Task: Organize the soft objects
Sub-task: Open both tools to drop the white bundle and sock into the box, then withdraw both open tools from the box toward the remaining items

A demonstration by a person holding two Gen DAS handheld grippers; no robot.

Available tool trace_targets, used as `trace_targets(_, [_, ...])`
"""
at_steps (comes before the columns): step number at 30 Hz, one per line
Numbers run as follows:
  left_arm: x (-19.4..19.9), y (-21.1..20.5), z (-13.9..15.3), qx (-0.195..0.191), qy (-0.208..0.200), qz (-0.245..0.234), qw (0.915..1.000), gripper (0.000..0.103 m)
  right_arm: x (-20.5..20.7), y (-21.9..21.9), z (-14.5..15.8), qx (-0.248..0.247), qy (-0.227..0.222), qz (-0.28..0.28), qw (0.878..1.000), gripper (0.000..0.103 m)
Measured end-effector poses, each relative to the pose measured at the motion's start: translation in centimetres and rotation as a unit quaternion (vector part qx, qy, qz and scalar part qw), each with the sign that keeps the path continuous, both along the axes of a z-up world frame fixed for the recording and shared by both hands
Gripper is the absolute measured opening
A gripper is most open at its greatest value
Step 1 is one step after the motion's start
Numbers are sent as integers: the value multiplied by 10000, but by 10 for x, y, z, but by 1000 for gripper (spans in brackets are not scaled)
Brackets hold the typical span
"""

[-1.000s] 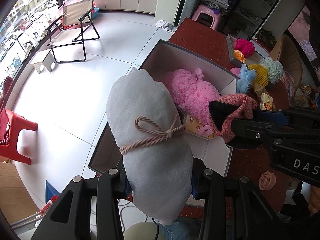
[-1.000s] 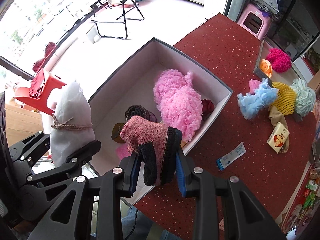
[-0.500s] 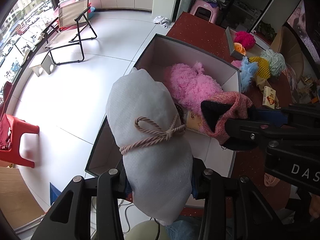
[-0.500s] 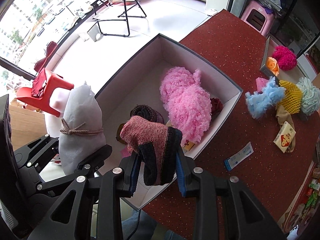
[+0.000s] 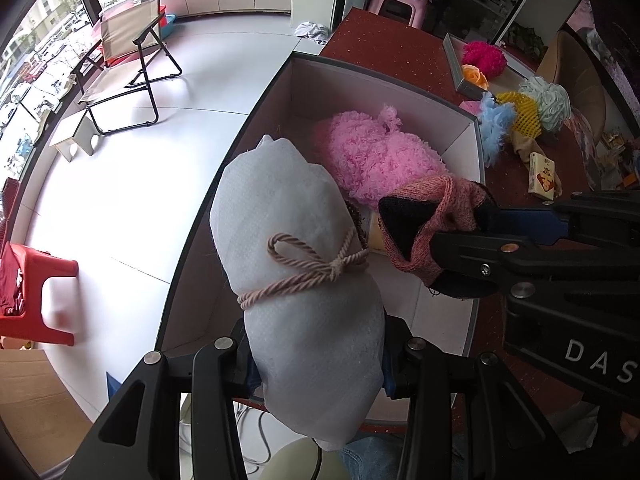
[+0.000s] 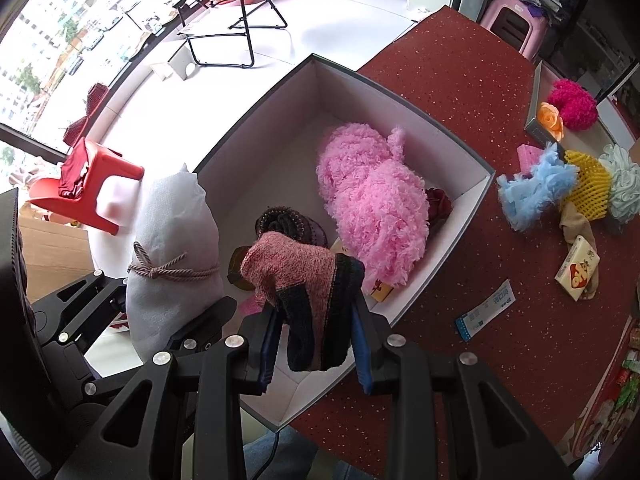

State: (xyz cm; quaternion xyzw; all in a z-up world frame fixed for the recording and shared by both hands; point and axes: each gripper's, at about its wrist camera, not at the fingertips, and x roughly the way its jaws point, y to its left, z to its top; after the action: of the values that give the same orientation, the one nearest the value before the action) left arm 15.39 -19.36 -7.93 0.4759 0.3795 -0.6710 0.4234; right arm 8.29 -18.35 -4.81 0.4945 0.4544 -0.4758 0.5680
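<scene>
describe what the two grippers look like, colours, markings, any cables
Both grippers are matte black angular linkage frames with silver screw heads at the joints and blue pads inside the fingers. The left gripper shows no lettering in its own view. The right gripper carries white letters "DAS" on its body, seen from the left wrist view. No cable on either gripper is clearly visible.

Both tongs are matte black, built from flat linked bars joined with round silver screws. The left tongs (image 5: pixel 316 364) and the right tongs (image 6: pixel 314 344) have blue pads inside their fingers. White letters "DAS" are printed on the right tongs' body.
</scene>
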Motion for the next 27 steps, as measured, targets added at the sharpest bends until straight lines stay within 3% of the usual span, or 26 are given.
trace_targets(2, [-2,0,0,21,9,-59,10000,46,0,-1,-2,26,15,13,10000,36])
trace_targets(4, [-5,1,0,-17,-40,-89,10000,64,1,-2,-5,38,22,42,10000,41])
trace_targets(5, [-6,1,1,-41,-59,-83,9999,85,1,-2,-6,45,12,63,10000,47])
trace_targets(6, [-6,2,2,-67,-54,-70,9999,98,2,-2,-7,57,-2,80,10000,67])
trace_targets(7, [-6,2,4,-75,-34,-64,9999,102,2,-3,-8,86,-31,96,9999,87])
trace_targets(11, [-11,1,9,-131,-92,-74,9998,102,-3,-2,-7,45,-69,70,9999,103])
trace_targets(16, [-17,1,14,25,72,-94,9999,102,-23,0,6,-190,204,-111,9995,103])
trace_targets(27, [-65,17,36,274,274,-631,9973,102,-117,38,17,-323,109,-1593,9866,103])
